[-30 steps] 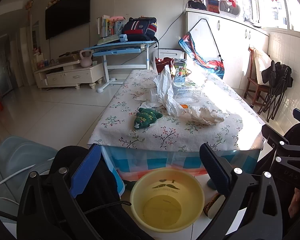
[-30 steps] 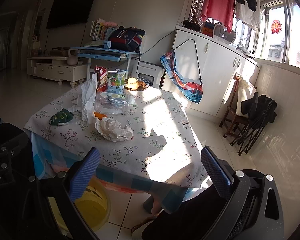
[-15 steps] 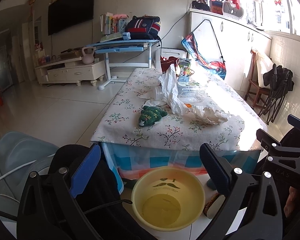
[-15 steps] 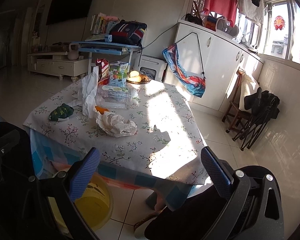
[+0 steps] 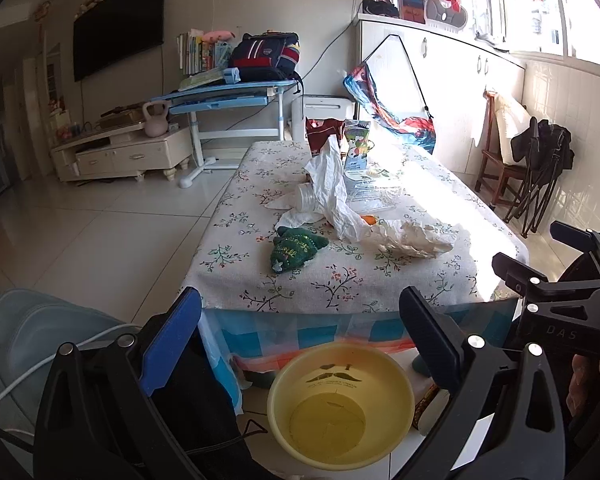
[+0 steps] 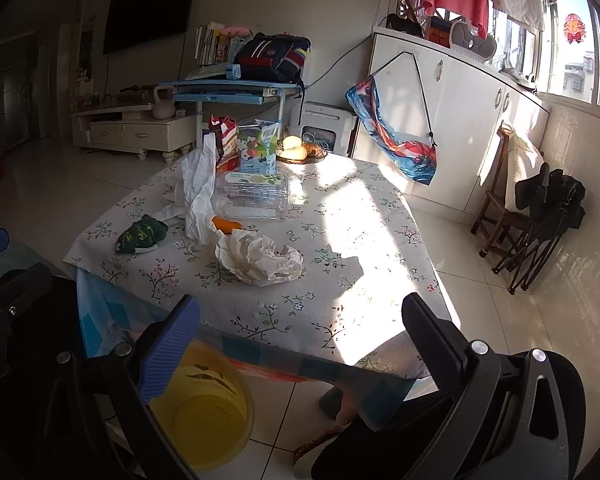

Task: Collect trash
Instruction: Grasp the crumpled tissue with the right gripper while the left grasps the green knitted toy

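While I hold both tools short of the table, my left gripper and right gripper gape wide, gripping nothing. Below them a yellow basin sits on the floor. On the cloth lie a crumpled paper wad, a white bag, a green pouch and, beside the wad, what may be orange peel.

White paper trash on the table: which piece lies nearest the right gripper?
The crumpled white paper wad beside the orange peel; the tall white plastic bag stands farther back.
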Motion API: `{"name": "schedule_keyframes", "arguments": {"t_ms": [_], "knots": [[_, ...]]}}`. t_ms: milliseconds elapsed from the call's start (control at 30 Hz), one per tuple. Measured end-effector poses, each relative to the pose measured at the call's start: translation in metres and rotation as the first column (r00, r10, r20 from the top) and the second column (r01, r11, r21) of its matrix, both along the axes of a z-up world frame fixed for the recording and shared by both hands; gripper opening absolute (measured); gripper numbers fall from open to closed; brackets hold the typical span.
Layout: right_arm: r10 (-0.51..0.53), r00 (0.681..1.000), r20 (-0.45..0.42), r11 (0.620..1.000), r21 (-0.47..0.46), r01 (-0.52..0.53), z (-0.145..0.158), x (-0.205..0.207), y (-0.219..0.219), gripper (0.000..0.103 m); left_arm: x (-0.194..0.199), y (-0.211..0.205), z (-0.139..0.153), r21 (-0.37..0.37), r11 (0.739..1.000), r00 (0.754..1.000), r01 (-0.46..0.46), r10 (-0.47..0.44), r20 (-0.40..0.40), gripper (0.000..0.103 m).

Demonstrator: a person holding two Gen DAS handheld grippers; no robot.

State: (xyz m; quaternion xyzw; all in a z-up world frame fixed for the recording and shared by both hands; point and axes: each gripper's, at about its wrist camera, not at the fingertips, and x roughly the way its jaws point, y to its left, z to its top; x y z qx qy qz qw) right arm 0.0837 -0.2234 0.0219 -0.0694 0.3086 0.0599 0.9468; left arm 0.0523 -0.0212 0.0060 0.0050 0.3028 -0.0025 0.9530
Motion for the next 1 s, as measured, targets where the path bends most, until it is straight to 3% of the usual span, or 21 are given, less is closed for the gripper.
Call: {"name": "schedule_keyframes", "arguments": {"t_ms": [467, 767, 867, 967, 1000], "knots": [[0.150, 0.977, -0.150, 0.988, -0.021, -0.155, -0.025, 0.081, 0.009, 0.095, 0.102, 0.018, -0.035, 0.024, 1.000, 0.992, 0.002, 0.001, -0.127, 0.096], [0.209, 0.935, -0.287, 0.977, 0.030, -0.210, -0.062, 0.117, 0.020, 0.058, 0.155, 0.014, -0.060, 0.029, 1.000, 0.981, -0.011, 0.016, -0.192, 0.096], [0.224, 0.936, -0.272, 0.975, 0.053, -0.218, -0.064, 0.122, 0.017, 0.049, 0.167, 0.016, -0.070, 0.017, 0.999, 0.977, -0.034, 0.037, -0.212, 0.096], [0.233, 0.939, -0.254, 0.972, 0.093, -0.216, -0.063, 0.123, 0.012, 0.043, 0.173, 0.018, -0.077, -0.047, 0.998, 0.973, -0.031, 0.019, -0.231, 0.081], [0.233, 0.940, -0.250, 0.972, 0.100, -0.215, -0.063, 0.124, 0.013, 0.042, 0.173, 0.017, -0.078, -0.045, 0.999, 0.974, -0.029, 0.018, -0.228, 0.071]]}}
